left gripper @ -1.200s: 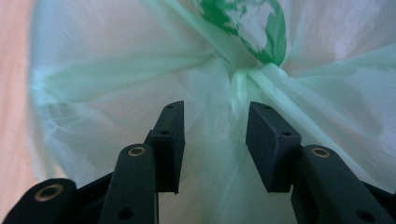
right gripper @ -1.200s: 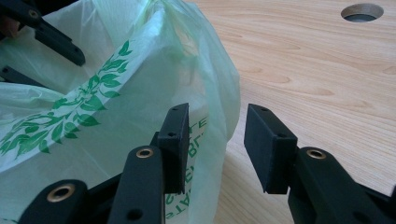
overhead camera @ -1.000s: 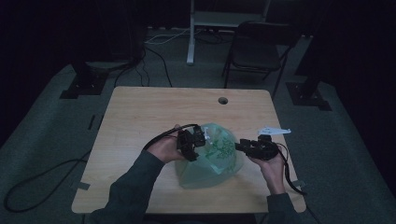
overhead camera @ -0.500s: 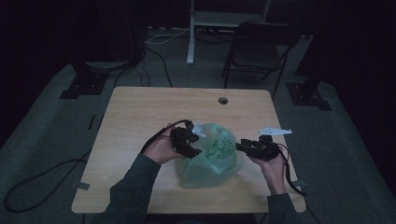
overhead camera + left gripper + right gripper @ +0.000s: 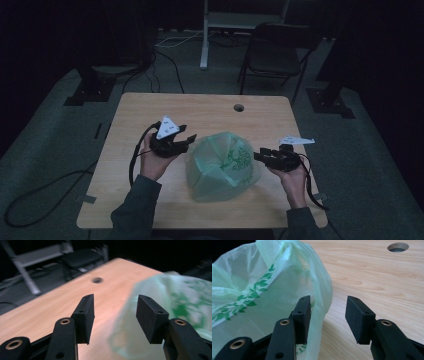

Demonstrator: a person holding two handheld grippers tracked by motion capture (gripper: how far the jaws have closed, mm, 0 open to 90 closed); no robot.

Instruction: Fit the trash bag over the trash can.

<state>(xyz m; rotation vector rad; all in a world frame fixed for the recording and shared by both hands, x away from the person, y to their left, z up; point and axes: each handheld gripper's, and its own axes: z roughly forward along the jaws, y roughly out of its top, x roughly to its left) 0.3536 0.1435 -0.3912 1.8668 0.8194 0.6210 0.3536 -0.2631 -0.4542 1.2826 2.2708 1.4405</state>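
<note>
A pale green see-through plastic bag (image 5: 222, 165) with a leaf print sits puffed up in the middle of the wooden table (image 5: 200, 110). My left gripper (image 5: 189, 141) hovers just off the bag's left side. Its jaws are open and have just been opening. In the left gripper view the bag (image 5: 177, 295) lies to the right, its blurred edge reaching in behind the gap, and the pads (image 5: 86, 312) are clear of it. My right gripper (image 5: 260, 156) is at the bag's right side, jaws open and just widened. In the right gripper view the bag (image 5: 257, 290) lies behind the left pad (image 5: 302, 315), with bare table in the gap.
A round cable hole (image 5: 238, 107) is in the table's far side. On the dark floor beyond stand a chair (image 5: 275, 50) and a white stand (image 5: 204, 35). Cables (image 5: 50, 185) trail across the floor at the left.
My left gripper has drawn away to the left from the bag, where it was against the bag's left side. The right hand has stayed put. The bag rests in place.
</note>
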